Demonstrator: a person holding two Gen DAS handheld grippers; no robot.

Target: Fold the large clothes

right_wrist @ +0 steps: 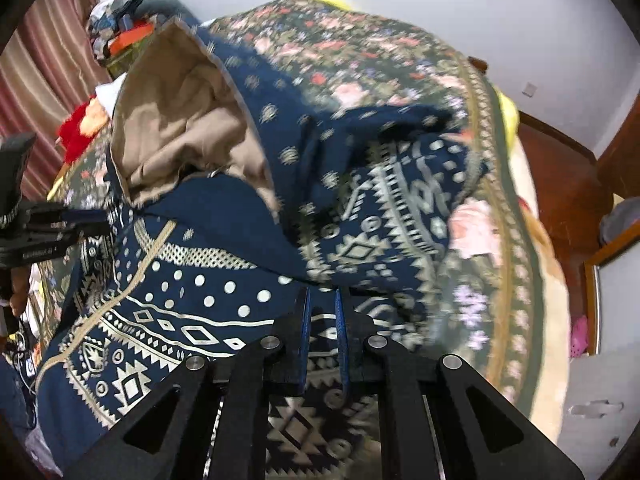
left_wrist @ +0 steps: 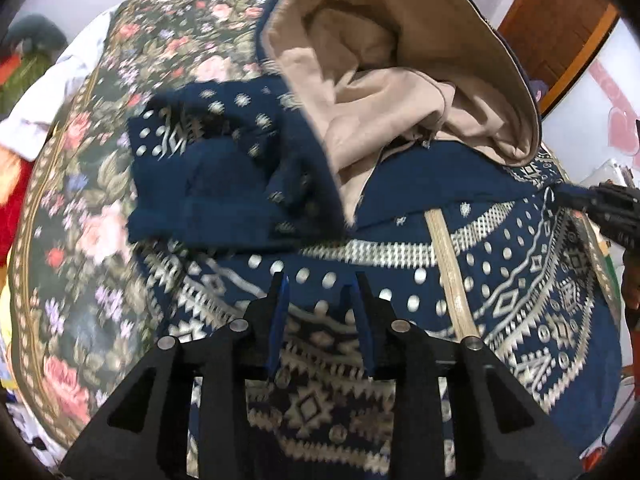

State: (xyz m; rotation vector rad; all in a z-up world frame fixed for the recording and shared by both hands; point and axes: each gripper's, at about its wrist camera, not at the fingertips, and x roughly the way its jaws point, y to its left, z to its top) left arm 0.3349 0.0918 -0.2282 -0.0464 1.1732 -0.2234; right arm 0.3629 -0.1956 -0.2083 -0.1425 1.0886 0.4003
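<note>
Folding looks barely begun: the navy patterned hoodie (left_wrist: 460, 248) sprawls mid-frame across the floral bedspread (left_wrist: 80, 184), hood gaping and a sleeve bunched, while left tool (left_wrist: 320, 292) and right tool (right_wrist: 322, 300) both hover parted, gripping nothing.

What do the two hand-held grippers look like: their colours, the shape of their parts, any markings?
The left gripper and the right gripper look alike: matte black angular linkage arms with triangular cut-outs, joined by round silver pins, and two slim black fingers lined with blue pads. Seen from the right wrist view, the left gripper's body carries small white lettering, too blurred to read. No cables or sleeves are visible.
</note>
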